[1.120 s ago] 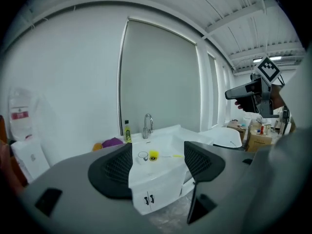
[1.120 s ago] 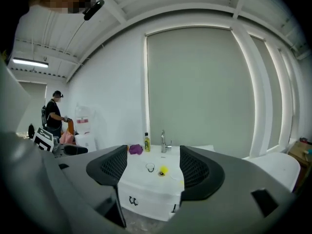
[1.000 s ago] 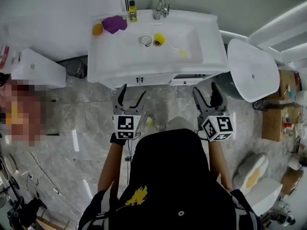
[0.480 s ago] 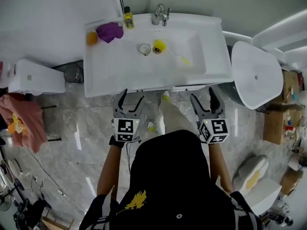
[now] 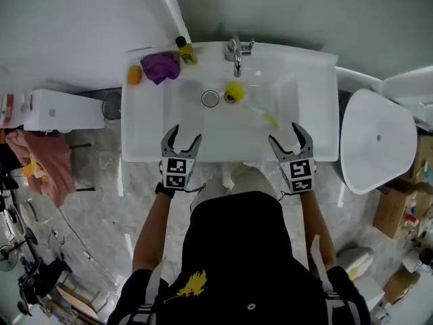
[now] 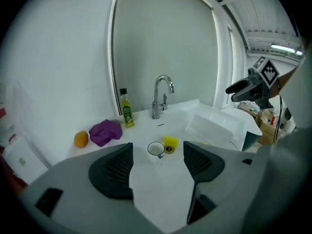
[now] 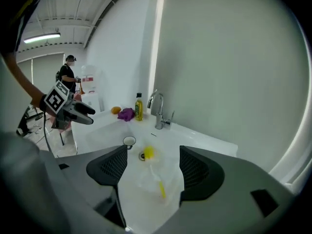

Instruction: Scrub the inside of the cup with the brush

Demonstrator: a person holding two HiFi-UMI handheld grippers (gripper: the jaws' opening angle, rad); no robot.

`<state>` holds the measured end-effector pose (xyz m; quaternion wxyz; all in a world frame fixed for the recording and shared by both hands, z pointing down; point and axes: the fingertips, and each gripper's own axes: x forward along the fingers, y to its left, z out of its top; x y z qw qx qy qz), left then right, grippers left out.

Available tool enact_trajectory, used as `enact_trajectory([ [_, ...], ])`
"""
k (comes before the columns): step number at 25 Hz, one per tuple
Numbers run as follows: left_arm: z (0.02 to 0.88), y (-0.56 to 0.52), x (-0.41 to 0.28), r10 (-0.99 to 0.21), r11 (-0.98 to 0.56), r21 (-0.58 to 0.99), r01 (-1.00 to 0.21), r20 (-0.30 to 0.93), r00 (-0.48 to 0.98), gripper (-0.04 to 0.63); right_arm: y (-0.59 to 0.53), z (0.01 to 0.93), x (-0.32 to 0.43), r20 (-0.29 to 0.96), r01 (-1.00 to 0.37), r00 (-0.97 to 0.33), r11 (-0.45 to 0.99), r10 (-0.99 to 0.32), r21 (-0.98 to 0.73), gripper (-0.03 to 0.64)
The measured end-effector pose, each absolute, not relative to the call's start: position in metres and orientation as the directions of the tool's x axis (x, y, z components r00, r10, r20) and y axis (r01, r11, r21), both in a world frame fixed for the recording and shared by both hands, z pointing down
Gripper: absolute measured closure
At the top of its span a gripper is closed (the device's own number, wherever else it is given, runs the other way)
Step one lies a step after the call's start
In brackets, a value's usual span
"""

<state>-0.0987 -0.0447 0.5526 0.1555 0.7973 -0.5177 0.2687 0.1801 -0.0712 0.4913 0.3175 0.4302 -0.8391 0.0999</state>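
A small white cup point(image 5: 210, 99) stands upright in the white sink point(image 5: 311, 80), beside the drain. Just right of it lies the brush point(image 5: 235, 92), its yellow head near the drain and its clear handle running toward the front right. My left gripper point(image 5: 185, 134) hangs over the sink's front edge, short of the cup point(image 6: 156, 149); its jaws have just been opening and hold nothing. Level with it on the right, my right gripper point(image 5: 285, 133) is open and empty, close to the brush's handle end. The brush point(image 7: 148, 153) shows between its jaws, farther off.
A chrome faucet point(image 5: 237, 49) stands at the back of the sink. A yellow bottle point(image 5: 186, 51), a purple cloth point(image 5: 160, 68) and an orange ball point(image 5: 135, 76) sit at the back left. A white toilet point(image 5: 375, 141) is right of the sink, a white cabinet point(image 5: 61, 110) left.
Both grippers have moved forward from over the floor to the sink's front edge and sunk lower. The person has stepped up to the sink.
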Motion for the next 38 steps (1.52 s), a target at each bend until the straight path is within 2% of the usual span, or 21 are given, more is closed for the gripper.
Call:
enact_trajectory([
  [5,0.587,-0.079,-0.087,-0.688,-0.438,0.006,-0.899,0.641,0.34,0.252,-0.111,0.546,0.188,0.698,-0.753,-0.459,0.658,-0.55,0.024,0.261],
  [12,0.661,-0.106,-0.08,-0.626,-0.501,0.036,-0.865,0.675,0.391,0.24,-0.124,0.637,0.197,0.818,-0.751,-0.395,0.659,-0.419,-0.025,0.261],
  [21,0.737,-0.163,-0.069,-0.603,-0.555,0.036,-0.831,0.671,0.431,0.224,-0.139,0.73,0.204,0.897,-0.715,-0.327,0.698,-0.297,-0.03,0.261],
  [32,0.782,-0.194,-0.041,-0.59,-0.629,0.008,-0.778,0.646,0.484,0.198,-0.141,0.796,0.197,0.955,-0.584,-0.249,0.811,-0.164,-0.013,0.262],
  [35,0.792,-0.198,-0.038,-0.592,-0.629,0.004,-0.778,0.646,0.482,0.198,-0.14,0.802,0.204,0.96,-0.572,-0.229,0.821,-0.164,0.004,0.334],
  [38,0.805,-0.201,-0.037,-0.585,-0.634,-0.001,-0.773,0.654,0.479,0.198,-0.141,0.808,0.208,0.963,-0.571,-0.213,0.821,-0.163,0.012,0.368],
])
